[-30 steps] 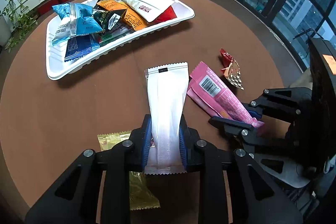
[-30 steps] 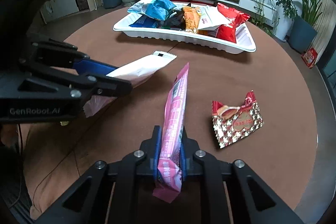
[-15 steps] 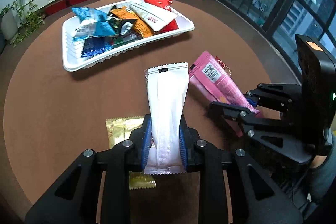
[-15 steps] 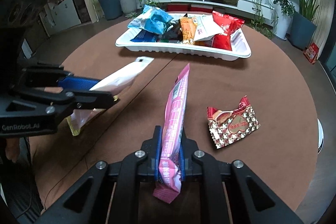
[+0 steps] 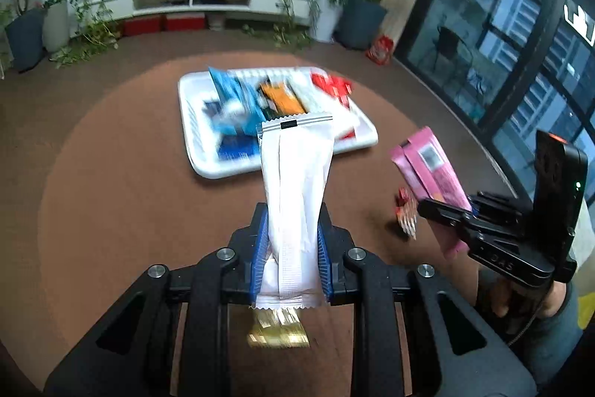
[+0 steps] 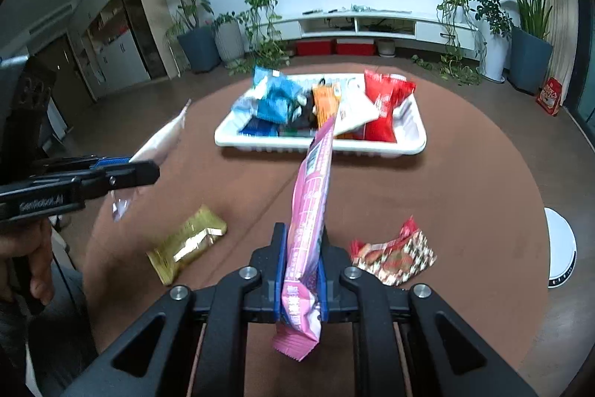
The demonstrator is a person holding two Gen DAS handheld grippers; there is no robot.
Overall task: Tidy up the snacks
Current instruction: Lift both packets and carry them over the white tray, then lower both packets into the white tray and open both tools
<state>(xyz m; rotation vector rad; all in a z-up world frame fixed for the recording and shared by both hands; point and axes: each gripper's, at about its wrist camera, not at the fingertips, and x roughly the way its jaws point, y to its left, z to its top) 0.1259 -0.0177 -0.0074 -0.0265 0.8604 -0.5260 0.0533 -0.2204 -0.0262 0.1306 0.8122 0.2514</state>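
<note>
- Clamped in the left claw [image 5: 290, 248]: a white packet [image 5: 295, 181], pinched near its lower end between the blue pads, long axis running straight forward from the claw and raised off the tabletop [image 5: 111, 211].
- Clamped in the right claw [image 6: 301, 270]: a pink packet [image 6: 310, 196], held the same way, edge-on, its free end aimed at the tray's near rim.
- Lying loose on the tabletop near the front edge: a gold packet [image 6: 186, 244] between the two claws, and a red patterned packet [image 6: 394, 257] just right of the right claw.
- Farther on, past the middle of the tabletop toward its far edge: the white tray [image 6: 416, 144], already heaped with blue, orange, white and red packets.
- Dead ahead of both claws, so both packets already aligned toward it; neither clearly nearer.
- Likely next: carry forward over the near rim, then release.
</note>
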